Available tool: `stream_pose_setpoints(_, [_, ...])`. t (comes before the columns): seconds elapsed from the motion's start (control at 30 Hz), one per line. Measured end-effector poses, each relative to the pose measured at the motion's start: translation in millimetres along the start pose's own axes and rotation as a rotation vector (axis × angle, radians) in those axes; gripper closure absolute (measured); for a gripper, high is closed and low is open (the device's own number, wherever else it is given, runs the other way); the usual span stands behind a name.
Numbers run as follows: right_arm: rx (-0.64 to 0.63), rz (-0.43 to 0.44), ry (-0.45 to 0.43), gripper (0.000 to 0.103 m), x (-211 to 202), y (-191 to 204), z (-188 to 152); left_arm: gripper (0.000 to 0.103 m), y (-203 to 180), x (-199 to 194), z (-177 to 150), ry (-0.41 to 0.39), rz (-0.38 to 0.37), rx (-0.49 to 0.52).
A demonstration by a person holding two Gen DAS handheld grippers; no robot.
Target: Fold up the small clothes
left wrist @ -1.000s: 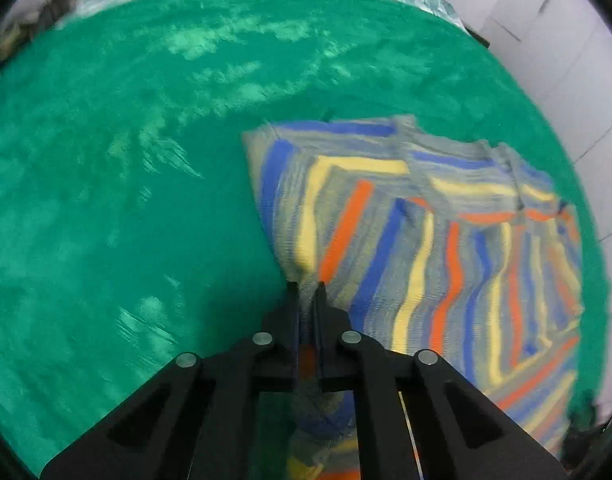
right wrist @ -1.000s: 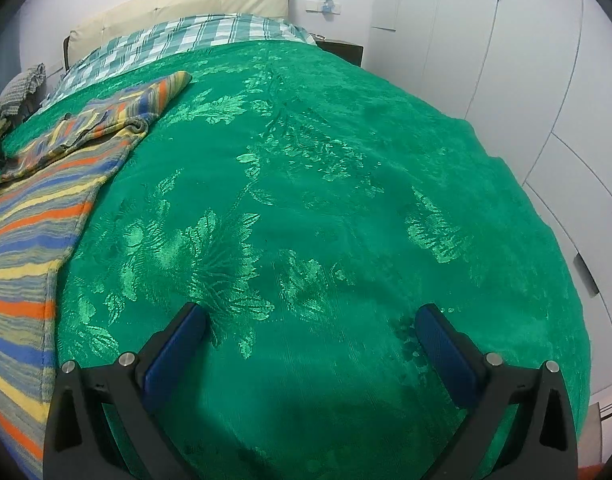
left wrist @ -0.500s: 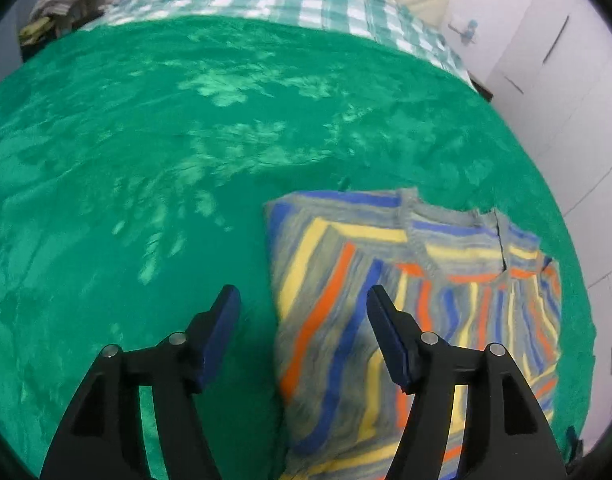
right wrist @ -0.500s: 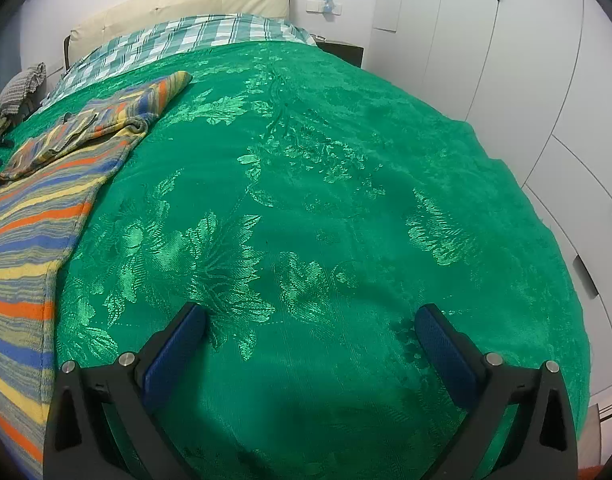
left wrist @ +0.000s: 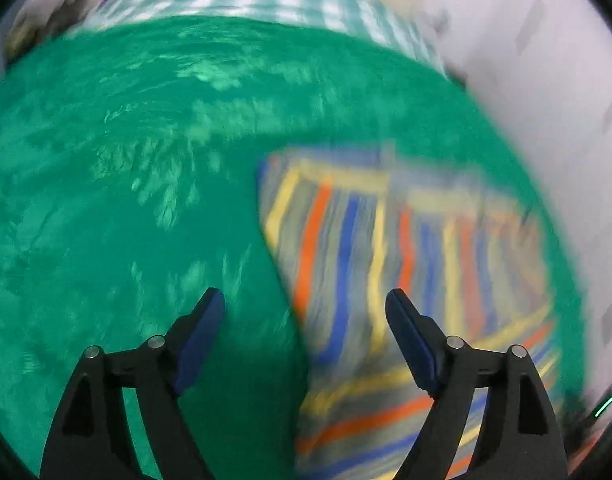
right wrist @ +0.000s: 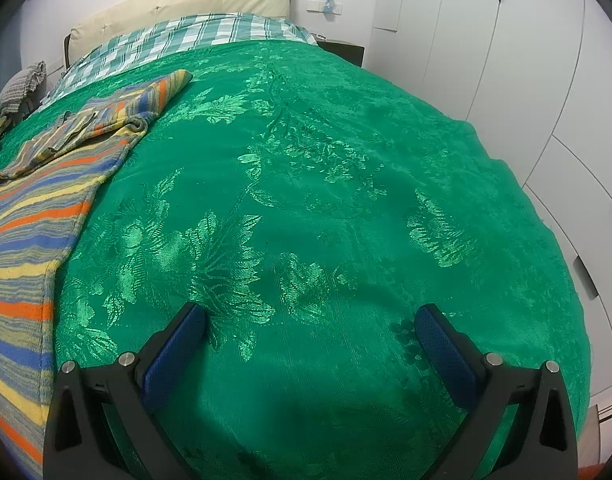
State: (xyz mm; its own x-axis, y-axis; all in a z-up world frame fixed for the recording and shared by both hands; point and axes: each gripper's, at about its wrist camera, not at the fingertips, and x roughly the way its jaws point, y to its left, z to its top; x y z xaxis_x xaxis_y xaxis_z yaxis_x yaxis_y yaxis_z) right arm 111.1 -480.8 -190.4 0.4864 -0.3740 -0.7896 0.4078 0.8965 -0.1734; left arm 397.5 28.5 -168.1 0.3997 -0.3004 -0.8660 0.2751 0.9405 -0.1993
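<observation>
Green brocade bedspread [right wrist: 326, 184] covers the bed. Striped knit garment [right wrist: 29, 216] lies flat along its left side, long axis running toward the checked pillow end [right wrist: 193, 36]. Left gripper [left wrist: 306, 304] hangs above the garment's edge, jaws apart, empty. Right gripper [right wrist: 310, 320] likewise spread, empty, over bare bedspread.

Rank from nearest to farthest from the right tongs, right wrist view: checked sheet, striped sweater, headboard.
1. Striped sweater: nearest, lying on the green bedspread to the left of the right tongs.
2. Checked sheet: farther up the bed, beyond the bedspread's top edge.
3. Headboard: farthest, against the wall behind the sheet.
</observation>
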Motion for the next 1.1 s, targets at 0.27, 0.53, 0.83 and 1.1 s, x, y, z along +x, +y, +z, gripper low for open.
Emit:
stream_pose_setpoints(0.27, [0.002, 0.004, 0.0, 0.0, 0, -1, 0, 0.018, 25, -50, -53, -0.061, 0.018, -0.199])
stream_pose_setpoints(0.53, [-0.002, 0.0, -0.003, 0.0, 1, -2, 1, 0.013, -10, -154, -165, -0.142, 0.047, -0.096])
stream_pose_setpoints(0.83, [0.002, 0.004, -0.005, 0.0, -1, -5, 1, 0.007, -27, -160, -232, -0.152, 0.124, -0.133])
stream_pose_setpoints(1.1, [0.01, 0.013, -0.014, 0.0, -5, -8, -3, 0.007, -10, -148, -255, -0.147, 0.197, -0.161])
